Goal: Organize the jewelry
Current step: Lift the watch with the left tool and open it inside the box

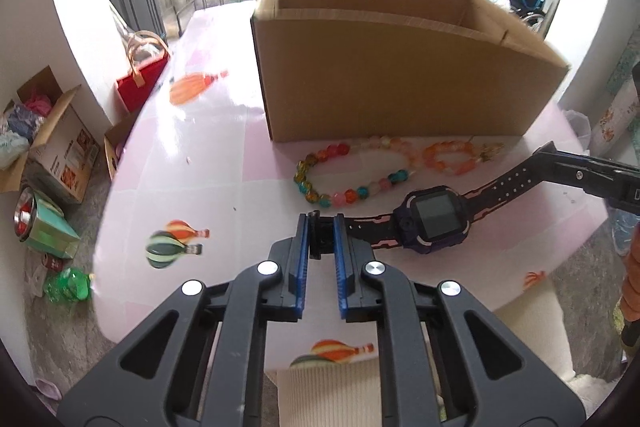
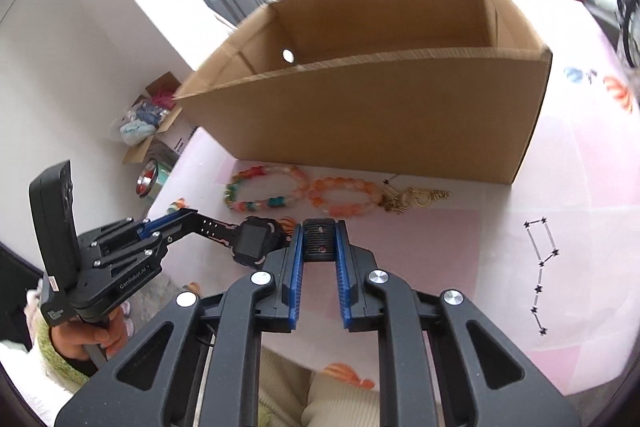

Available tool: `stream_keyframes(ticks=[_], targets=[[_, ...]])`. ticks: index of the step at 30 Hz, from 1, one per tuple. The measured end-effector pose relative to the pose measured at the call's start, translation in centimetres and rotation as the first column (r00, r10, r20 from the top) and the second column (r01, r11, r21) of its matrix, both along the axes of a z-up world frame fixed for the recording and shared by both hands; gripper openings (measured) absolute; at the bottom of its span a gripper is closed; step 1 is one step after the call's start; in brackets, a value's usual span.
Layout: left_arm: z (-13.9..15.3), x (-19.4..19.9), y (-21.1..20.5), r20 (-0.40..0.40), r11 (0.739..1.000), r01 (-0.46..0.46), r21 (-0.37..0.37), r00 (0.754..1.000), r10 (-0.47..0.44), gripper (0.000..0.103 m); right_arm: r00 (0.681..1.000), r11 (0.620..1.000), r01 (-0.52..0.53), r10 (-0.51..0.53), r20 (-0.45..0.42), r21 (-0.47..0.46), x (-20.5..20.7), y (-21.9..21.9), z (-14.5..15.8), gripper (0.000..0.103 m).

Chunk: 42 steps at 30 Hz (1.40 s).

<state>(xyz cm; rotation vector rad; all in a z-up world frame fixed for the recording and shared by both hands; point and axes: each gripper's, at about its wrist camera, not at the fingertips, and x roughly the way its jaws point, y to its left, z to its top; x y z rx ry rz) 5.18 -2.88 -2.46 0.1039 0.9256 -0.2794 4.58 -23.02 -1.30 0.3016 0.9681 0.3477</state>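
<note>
The watch hangs stretched just above the table, one strap end clenched in the left gripper, the other in the right gripper, so it stays flat for lifting into the box beyond. Two bracelets lie between.

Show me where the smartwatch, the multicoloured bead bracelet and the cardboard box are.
smartwatch (image 1: 436, 217), left wrist view, on its dark screen.
multicoloured bead bracelet (image 1: 362, 191), left wrist view, on a teal bead of the near side.
cardboard box (image 2: 380, 115), right wrist view, on its front wall.
</note>
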Motion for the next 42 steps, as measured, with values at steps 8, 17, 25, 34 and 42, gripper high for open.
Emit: stream_keyframes(ticks=[8,17,25,34,42], targets=[[7.9,-0.2,0.0,0.197,0.999,0.04,0.026,0.979,-0.044,0.011,0.982,0.993,-0.032,0.052,0.18,-0.112,-0.9,0.9,7.5,0.015],[12.3,7.8,-4.1,0.344,0.997,0.032,0.07,0.937,-0.054,0.011,0.948,0.959,0.051,0.041,0.316,-0.279,5.3,-0.2,11.9,0.015],[9.7,18.2,-10.5,0.239,0.982,0.046,0.183,0.967,-0.09,0.011,0.987,0.929,0.07,-0.01,0.163,-0.363,16.8,-2.5,9.8,0.015],[5.5,25.1,-12.2,0.019,0.959,0.045,0.281,0.998,-0.052,0.011,0.996,0.934,0.018,-0.047,-0.072,-0.356,25.1,-3.7,5.0,0.016],[4.1,27.2,-10.7,-0.05,0.961,-0.018,0.276,0.998,0.033,0.006,0.993,0.896,-0.018,-0.037,-0.116,-0.444,26.1,-2.2,2.7,0.026]])
